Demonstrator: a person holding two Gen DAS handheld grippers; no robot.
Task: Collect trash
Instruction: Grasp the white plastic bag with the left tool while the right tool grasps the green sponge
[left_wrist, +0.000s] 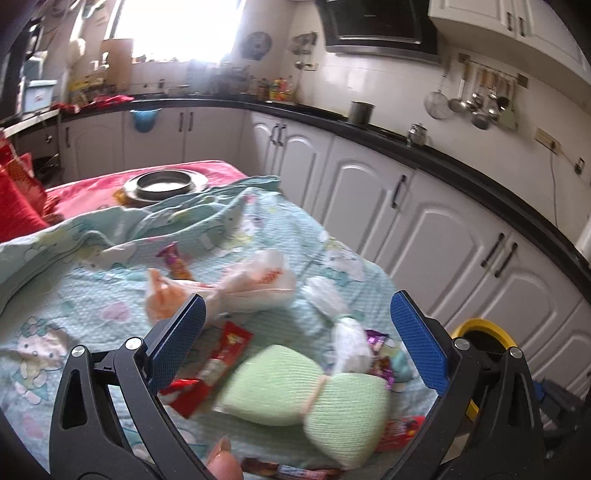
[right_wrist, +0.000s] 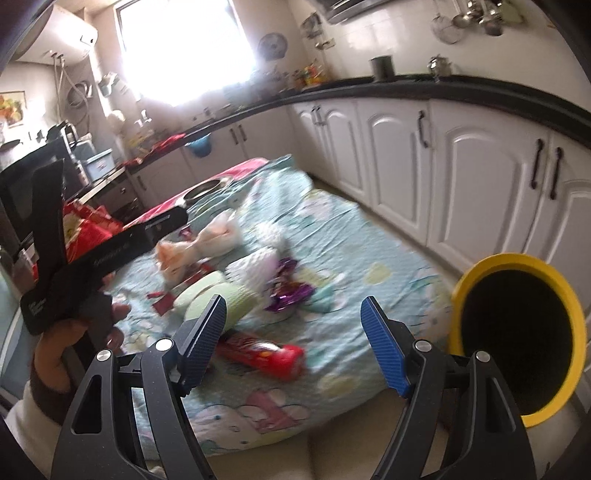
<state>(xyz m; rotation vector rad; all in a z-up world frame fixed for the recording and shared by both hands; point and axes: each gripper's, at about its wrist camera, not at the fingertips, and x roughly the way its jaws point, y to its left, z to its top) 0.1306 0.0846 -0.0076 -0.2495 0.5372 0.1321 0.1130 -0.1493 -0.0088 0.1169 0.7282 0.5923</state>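
Trash lies scattered on the blue patterned cloth over the counter: a red wrapper, purple foil, a knotted white bag, a green bundle. Your left gripper and right gripper both gape wide with nothing held, ready to pick. The yellow-rimmed bin stands beside the counter's edge, likely placed for short drops.

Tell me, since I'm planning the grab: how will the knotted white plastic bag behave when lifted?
The knotted white plastic bag looks thin and crumpled, so probably floppy and light. Its knotted waist likely offers the firmest pinch; the loose ends may sag.
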